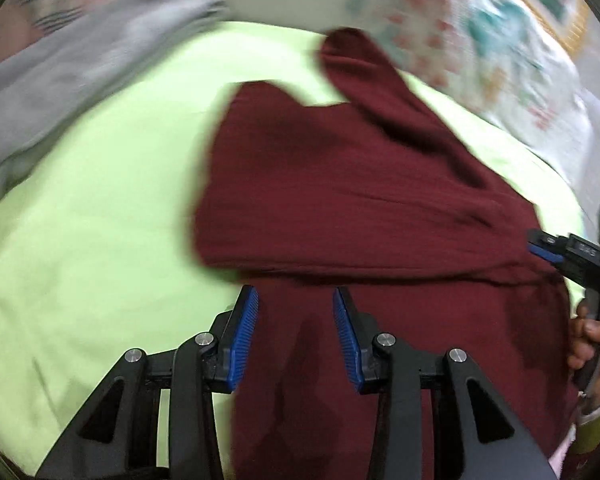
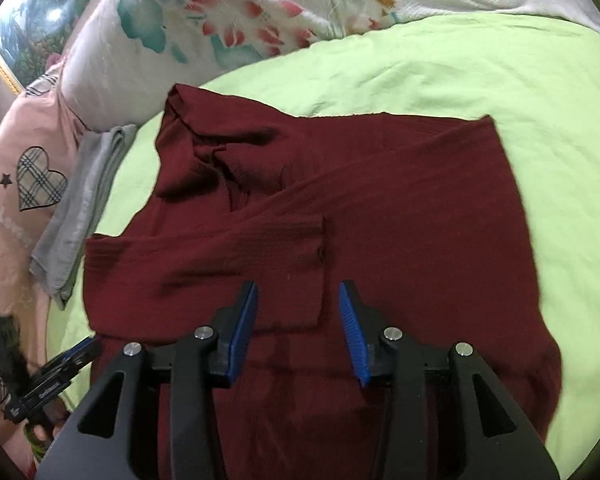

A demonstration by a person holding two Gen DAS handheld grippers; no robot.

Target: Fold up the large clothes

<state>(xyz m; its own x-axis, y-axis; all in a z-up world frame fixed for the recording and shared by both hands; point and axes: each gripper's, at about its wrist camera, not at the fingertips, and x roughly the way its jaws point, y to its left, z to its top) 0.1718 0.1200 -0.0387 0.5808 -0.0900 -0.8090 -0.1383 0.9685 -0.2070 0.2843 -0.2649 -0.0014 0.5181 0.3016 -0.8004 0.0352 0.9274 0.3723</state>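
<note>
A dark maroon shirt (image 2: 380, 208) of crinkled, ribbed-looking fabric lies spread on a lime-green bed sheet (image 2: 440, 72), partly folded: one short sleeve (image 2: 228, 264) is laid across the body with its hemmed cuff edge ending near the garment's middle, and the collar area toward the upper left is bunched into soft creases. In the left wrist view the same shirt (image 1: 340, 184) looks blurred, with a fold line running across it and a narrow part reaching up toward the pillows. The right gripper (image 2: 299, 332) hovers over the near part of the shirt with its blue-padded fingers (image 2: 354, 336) spread apart and nothing between them; the cloth shows in the gap, and whether the tips touch it cannot be told. The left gripper (image 1: 296, 336) is likewise spread wide and holding nothing, its left finger over the sheet's edge with the shirt and its right finger over the maroon cloth. In the right wrist view the left gripper appears at the lower left, just beside the shirt's edge. In the left wrist view the right gripper (image 1: 548, 250) shows at the right edge, with the person's hand (image 1: 592, 340) on its handle. A folded grey garment (image 2: 80, 208) lies at the sheet's far left. Beyond are a white floral quilt (image 2: 228, 20) and pink bedding with plaid hearts (image 2: 40, 178).
</note>
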